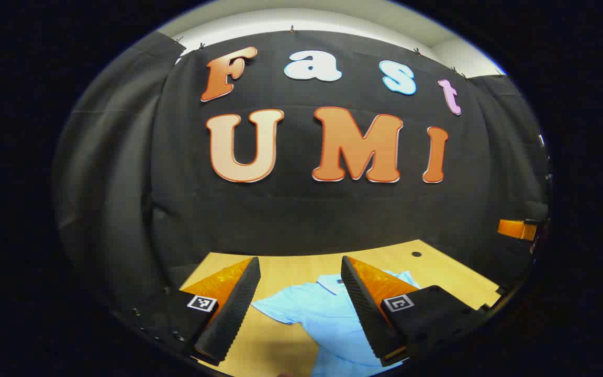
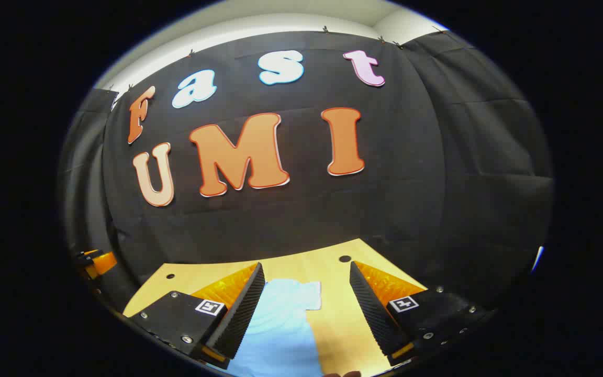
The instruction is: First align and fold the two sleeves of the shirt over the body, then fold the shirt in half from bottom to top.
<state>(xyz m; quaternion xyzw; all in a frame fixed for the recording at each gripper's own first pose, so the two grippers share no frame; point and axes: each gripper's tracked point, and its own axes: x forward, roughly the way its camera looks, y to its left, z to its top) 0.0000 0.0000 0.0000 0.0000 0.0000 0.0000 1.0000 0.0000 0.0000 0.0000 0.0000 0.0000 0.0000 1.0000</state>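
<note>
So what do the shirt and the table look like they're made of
The shirt looks like soft, light blue woven or knit fabric, matte: it lies limp with gentle creases, a collar and a short sleeve spread out. The table looks like pale wood or wood-look laminate, smooth with a slight sheen; which of the two cannot be told.

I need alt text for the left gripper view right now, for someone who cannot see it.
The left gripper hangs open above a light blue shirt lying on a wooden table, one short sleeve showing between its fingers. The booth's black cloth wall rises behind the table.
</note>
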